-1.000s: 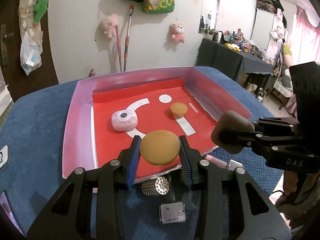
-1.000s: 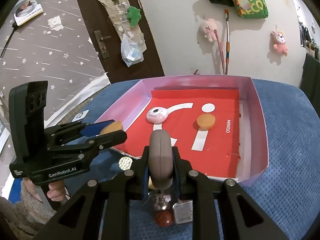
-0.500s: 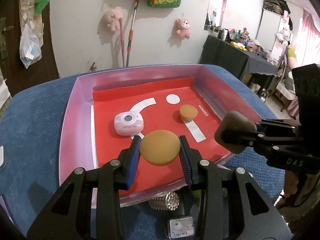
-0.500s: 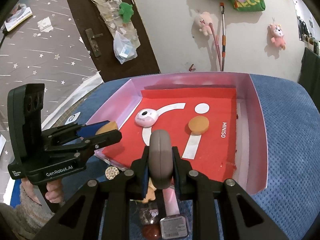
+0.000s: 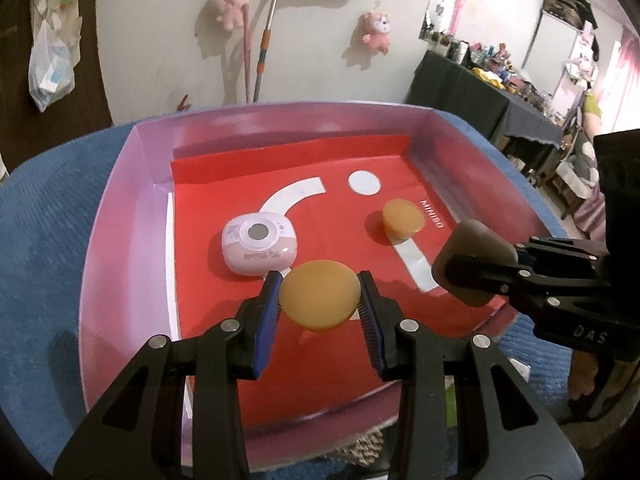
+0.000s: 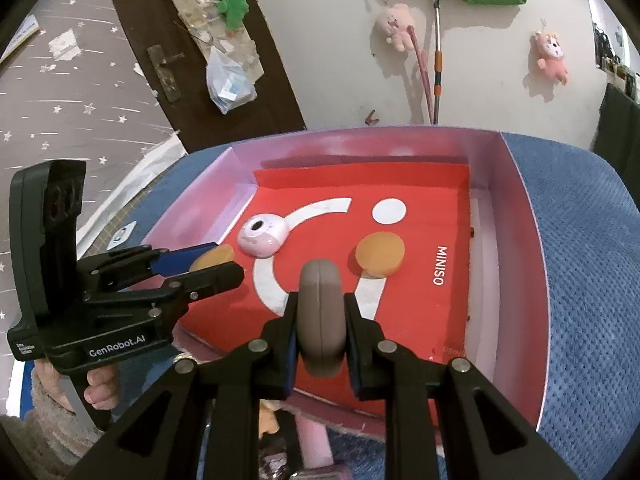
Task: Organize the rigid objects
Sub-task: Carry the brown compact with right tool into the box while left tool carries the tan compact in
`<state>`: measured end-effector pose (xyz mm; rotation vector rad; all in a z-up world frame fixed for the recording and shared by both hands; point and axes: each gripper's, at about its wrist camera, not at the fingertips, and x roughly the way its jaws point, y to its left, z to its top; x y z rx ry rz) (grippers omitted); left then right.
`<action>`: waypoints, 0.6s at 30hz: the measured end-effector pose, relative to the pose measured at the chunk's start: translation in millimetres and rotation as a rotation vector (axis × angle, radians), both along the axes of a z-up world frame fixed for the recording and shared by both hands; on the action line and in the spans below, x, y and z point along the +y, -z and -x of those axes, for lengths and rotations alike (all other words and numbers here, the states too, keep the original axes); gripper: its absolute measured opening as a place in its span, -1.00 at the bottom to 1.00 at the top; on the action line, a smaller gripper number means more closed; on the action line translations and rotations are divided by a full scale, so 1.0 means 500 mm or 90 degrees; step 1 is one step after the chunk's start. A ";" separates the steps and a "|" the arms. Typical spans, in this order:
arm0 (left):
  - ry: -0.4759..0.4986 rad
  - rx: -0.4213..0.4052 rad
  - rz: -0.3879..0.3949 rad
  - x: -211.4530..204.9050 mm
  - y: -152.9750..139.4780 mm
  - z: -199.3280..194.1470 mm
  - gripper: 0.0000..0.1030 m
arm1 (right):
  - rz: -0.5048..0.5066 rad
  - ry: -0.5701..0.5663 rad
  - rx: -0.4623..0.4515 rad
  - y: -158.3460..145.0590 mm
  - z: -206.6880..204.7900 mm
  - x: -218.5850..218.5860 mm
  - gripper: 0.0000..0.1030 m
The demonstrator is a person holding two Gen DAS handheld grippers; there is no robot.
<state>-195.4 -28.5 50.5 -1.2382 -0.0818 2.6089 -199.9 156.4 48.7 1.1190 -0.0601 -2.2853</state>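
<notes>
Over the red-lined tray (image 5: 120,264), both jaws have advanced, gripping tan disc (image 5: 319,295) and grey case (image 6: 322,312).

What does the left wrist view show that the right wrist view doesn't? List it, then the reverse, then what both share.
Left wrist only: the dark cluttered side table.
Right wrist only: the brown wooden door and the person's hand holding the left gripper.
Both: the pink tray with red liner, pink rounded gadget, resting orange disc, held orange disc and held grey oval case.
</notes>
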 end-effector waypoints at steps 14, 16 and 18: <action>-0.036 -0.042 0.012 -0.013 0.048 0.037 -0.31 | -0.024 -0.002 -0.038 0.047 0.043 -0.023 -0.59; -0.040 -0.045 0.013 -0.014 0.054 0.041 -0.31 | -0.022 -0.001 -0.046 0.055 0.050 -0.024 -0.59; -0.043 -0.045 0.014 -0.015 0.055 0.042 -0.31 | -0.019 -0.001 -0.049 0.058 0.054 -0.023 -0.59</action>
